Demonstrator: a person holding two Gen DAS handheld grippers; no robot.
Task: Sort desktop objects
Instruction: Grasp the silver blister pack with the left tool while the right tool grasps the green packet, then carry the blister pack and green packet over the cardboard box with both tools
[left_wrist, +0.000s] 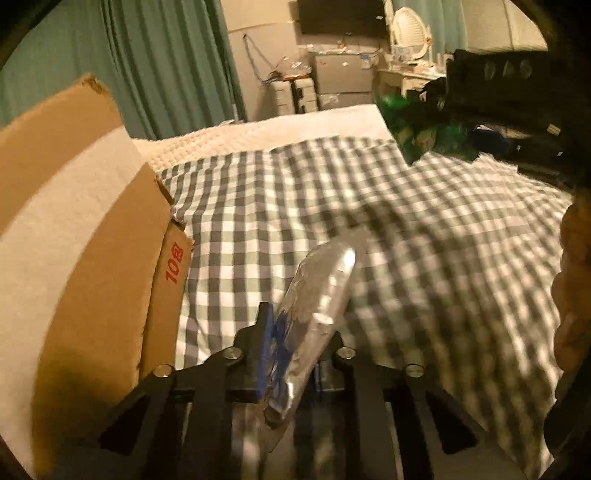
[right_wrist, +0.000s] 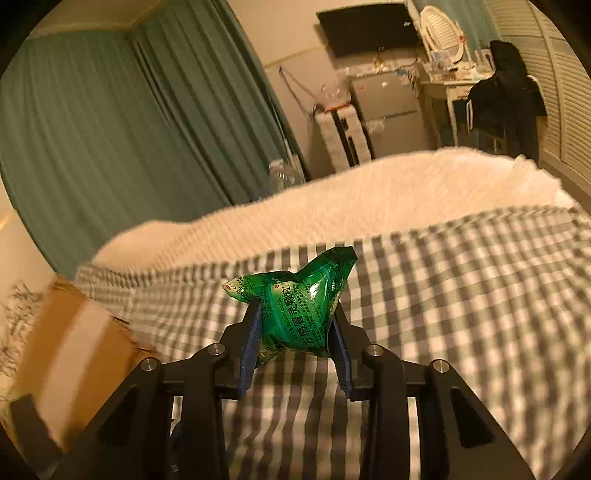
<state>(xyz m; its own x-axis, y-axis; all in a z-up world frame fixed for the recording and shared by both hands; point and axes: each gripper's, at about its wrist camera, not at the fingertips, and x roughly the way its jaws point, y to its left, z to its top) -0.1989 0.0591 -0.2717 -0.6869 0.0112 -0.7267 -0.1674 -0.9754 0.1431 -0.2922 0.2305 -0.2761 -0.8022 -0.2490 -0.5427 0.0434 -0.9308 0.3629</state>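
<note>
My left gripper (left_wrist: 295, 332) is shut on a flat silver foil packet (left_wrist: 317, 306), which stands on edge between the blue pads above the checked cloth (left_wrist: 277, 206). In the right wrist view my right gripper (right_wrist: 297, 321) is shut on a crumpled green sachet (right_wrist: 295, 302) with printed white lettering, held clear of the cloth (right_wrist: 461, 295). The same green sachet (left_wrist: 410, 129) and the right gripper's dark body appear blurred at the upper right of the left wrist view.
A brown cardboard box (left_wrist: 74, 221) with a white lining stands at the left, and the box (right_wrist: 74, 350) also shows low on the left in the right wrist view. A cream blanket (right_wrist: 369, 192) lies beyond the cloth. Green curtains, a fridge and a dresser stand behind.
</note>
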